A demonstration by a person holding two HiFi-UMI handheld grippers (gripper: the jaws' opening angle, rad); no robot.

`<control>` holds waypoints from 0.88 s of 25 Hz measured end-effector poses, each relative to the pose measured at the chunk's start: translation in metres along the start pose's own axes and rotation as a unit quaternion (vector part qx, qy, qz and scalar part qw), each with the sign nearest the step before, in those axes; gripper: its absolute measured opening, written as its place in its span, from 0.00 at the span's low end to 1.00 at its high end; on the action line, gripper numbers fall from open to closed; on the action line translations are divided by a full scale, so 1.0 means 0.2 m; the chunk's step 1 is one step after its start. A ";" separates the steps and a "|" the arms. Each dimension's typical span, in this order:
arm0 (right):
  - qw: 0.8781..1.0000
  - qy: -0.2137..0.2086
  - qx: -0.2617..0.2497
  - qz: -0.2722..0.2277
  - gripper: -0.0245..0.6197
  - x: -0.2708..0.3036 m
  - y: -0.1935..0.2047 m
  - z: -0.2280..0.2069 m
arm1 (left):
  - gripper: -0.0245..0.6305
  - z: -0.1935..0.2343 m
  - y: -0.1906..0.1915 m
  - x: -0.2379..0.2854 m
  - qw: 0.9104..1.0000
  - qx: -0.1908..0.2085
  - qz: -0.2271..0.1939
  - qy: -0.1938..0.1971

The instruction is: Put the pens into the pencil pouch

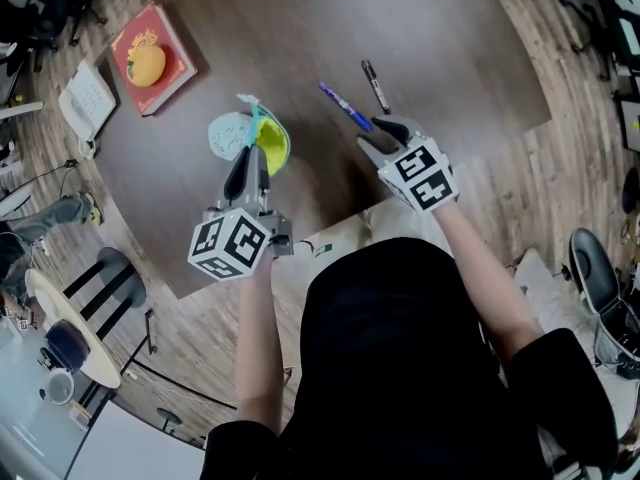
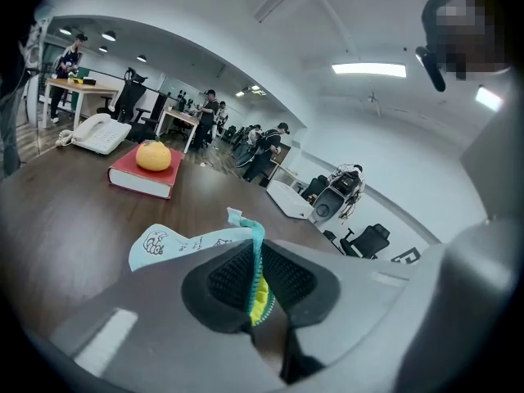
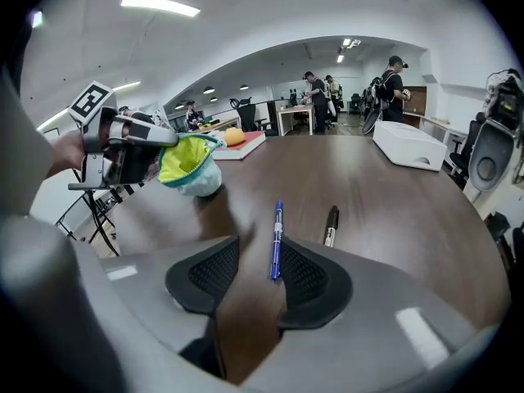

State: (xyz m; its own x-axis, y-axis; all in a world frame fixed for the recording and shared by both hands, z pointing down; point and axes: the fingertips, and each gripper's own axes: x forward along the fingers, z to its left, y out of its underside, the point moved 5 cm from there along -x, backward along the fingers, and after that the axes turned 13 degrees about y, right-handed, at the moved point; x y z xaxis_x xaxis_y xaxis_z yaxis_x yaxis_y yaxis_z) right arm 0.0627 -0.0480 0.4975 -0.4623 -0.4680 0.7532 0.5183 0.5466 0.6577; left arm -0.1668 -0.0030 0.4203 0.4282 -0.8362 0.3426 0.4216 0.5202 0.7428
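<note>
So the left gripper [image 2: 255, 262] is clamping down on the rim of the pouch [image 1: 232, 133]. Its jaws are pinching together on the teal zipper edge, and the yellow-lined mouth is gaping open toward the other gripper. The right gripper [image 3: 260, 250] is hanging low over the table [image 1: 300, 28] with its jaws standing apart, gripping nothing. The blue pen [image 3: 277, 240] is lying flat on the table with its near end poking into the gap between those jaws. It's sitting right up by the right-hand pad and might be touching it, honestly can't tell from these views. The black pen [image 3: 331, 226] is lying just beside the blue one, on the side away from the pouch. Further back, a red book [image 1: 178, 68] is sitting on the table with an orange [image 1: 147, 65] resting on top.
</note>
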 end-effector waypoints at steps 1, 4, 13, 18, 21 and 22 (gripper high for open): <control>1.000 0.001 0.003 0.002 0.29 0.02 0.01 0.00 | 0.08 0.00 0.00 0.00 1.000 0.000 0.001 -0.001; 1.000 0.002 0.008 0.009 0.29 0.07 0.04 -0.01 | 0.08 0.00 0.00 -0.01 1.000 -0.005 0.000 -0.004; 0.999 0.020 0.001 0.026 0.27 0.20 0.11 -0.01 | 0.08 0.01 0.00 -0.02 1.000 -0.009 0.005 -0.004; 0.999 0.022 -0.013 0.037 0.26 0.24 0.13 0.01 | 0.08 0.01 0.00 -0.02 1.000 -0.008 0.009 -0.005; 0.999 0.026 -0.021 0.042 0.24 0.26 0.15 0.00 | 0.08 0.02 0.00 -0.02 1.000 -0.007 0.009 -0.004; 0.998 0.027 -0.023 0.044 0.24 0.26 0.16 0.00 | 0.08 0.02 0.00 -0.02 1.000 -0.007 0.008 -0.004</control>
State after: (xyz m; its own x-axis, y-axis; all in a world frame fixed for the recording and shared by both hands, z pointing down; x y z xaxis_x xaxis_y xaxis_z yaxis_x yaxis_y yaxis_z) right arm 0.0543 -0.0548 0.5582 -0.3745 -0.4574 0.8065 0.5880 0.5553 0.5880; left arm -0.1712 -0.0012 0.4213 0.4279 -0.8295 0.3589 0.4263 0.5354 0.7291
